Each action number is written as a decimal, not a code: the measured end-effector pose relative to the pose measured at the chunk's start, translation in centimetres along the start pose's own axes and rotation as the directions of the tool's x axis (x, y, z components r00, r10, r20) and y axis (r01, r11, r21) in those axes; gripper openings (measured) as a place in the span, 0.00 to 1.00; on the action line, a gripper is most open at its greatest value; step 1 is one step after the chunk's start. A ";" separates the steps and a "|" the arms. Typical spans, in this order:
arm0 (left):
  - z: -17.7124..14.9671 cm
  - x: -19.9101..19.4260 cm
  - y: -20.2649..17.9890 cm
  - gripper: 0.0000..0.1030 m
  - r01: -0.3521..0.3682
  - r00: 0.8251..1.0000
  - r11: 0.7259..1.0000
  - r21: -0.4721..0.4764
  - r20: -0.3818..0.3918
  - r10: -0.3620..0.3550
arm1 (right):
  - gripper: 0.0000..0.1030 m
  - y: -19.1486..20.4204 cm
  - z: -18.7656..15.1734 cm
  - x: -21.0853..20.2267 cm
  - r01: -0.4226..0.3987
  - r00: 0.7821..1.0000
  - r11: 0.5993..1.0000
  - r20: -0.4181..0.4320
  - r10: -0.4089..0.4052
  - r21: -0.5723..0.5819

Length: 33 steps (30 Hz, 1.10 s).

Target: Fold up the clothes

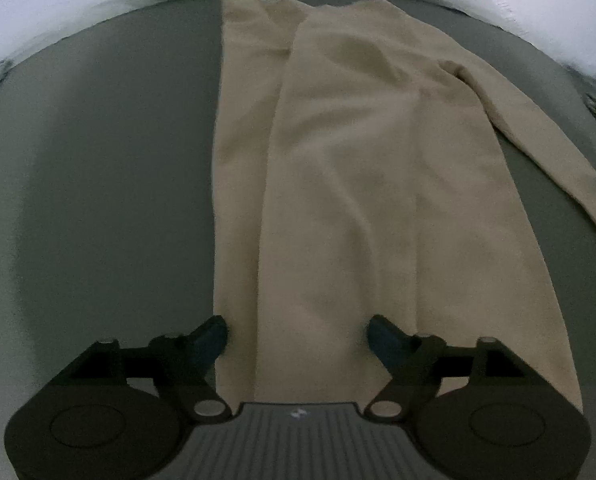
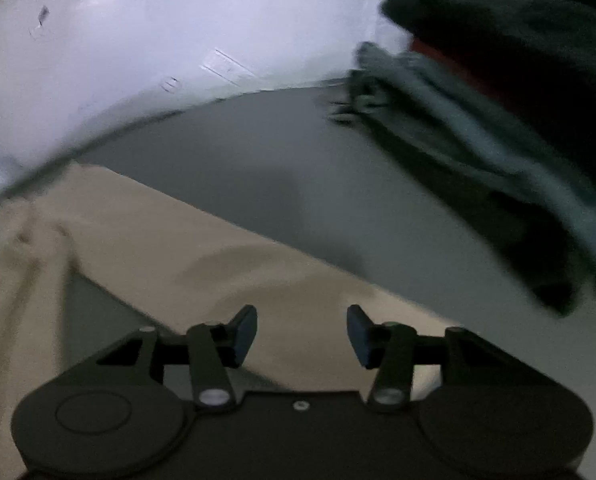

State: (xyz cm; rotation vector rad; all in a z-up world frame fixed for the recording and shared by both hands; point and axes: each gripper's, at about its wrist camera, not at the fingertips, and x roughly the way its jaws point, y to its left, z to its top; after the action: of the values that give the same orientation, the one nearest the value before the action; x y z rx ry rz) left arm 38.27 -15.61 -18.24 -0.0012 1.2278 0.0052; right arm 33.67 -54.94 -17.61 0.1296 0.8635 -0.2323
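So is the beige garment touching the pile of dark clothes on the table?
Apart. The right wrist view shows a bare strip of grey table between the beige garment and the dark pile.

A grey counter (image 1: 98,184) spreads ahead of the gripper, ending at a white wall (image 2: 178,20) beyond it. A faint wall plate (image 2: 228,66) sits low on that wall. The light is dim and bluish.

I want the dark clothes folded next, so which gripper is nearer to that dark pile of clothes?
Right. The right gripper, open over the beige garment, has the dark pile of clothes ahead to its right. The left gripper, open over the same garment, shows no pile.
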 end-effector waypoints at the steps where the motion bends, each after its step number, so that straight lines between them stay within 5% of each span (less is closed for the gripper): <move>1: 0.0 0.1 -0.1 0.86 -0.007 1.000 1.000 -0.013 -0.002 0.007 | 0.51 -0.4 -0.1 0.2 0.018 1.000 1.000 -0.003 -0.018 -0.025; 4: 0.1 1.0 0.0 1.00 -0.021 1.000 0.997 -0.070 -0.020 0.020 | 0.57 -1.8 -0.3 1.0 0.031 0.999 0.999 -0.013 -0.032 -0.041; 11: 0.3 1.4 0.8 1.00 0.006 0.999 0.994 -0.111 -0.036 -0.010 | 0.60 -5.2 -0.1 3.0 0.005 0.999 1.000 -0.052 -0.004 0.029; 13: 0.3 1.4 0.8 1.00 0.004 0.999 0.994 -0.112 -0.035 -0.008 | 0.32 -5.3 0.4 3.3 -0.007 0.999 0.999 -0.054 0.009 0.032; 16: 0.3 1.2 0.9 1.00 0.004 1.000 0.993 -0.114 -0.023 -0.007 | 0.04 -4.7 1.0 3.3 -0.043 0.995 0.999 -0.087 0.043 0.012; 21: -0.2 1.1 0.8 1.00 0.006 1.000 0.994 -0.113 -0.018 -0.008 | 0.04 -4.3 1.1 3.1 -0.081 0.991 0.991 -0.096 0.091 0.110; 28: -0.2 0.9 0.9 1.00 0.008 1.000 0.994 -0.108 -0.028 -0.011 | 0.04 -5.2 1.0 2.9 -0.365 0.915 0.803 0.024 0.402 0.472; 30: -0.4 0.8 1.0 1.00 0.008 1.000 0.994 -0.107 -0.023 -0.011 | 0.04 -4.6 0.9 3.4 -0.449 0.862 0.693 0.070 0.502 0.564; 33: -0.7 0.6 1.1 1.00 0.008 1.000 0.994 -0.108 -0.019 -0.010 | 0.04 -2.0 0.9 3.8 -0.541 0.778 0.592 0.090 0.622 0.597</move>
State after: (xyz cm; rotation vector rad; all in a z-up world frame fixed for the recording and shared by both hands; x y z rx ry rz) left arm 37.79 -14.48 -19.02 -0.1013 1.2456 0.0640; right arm 36.21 -57.62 -19.96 1.0329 0.8039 0.1463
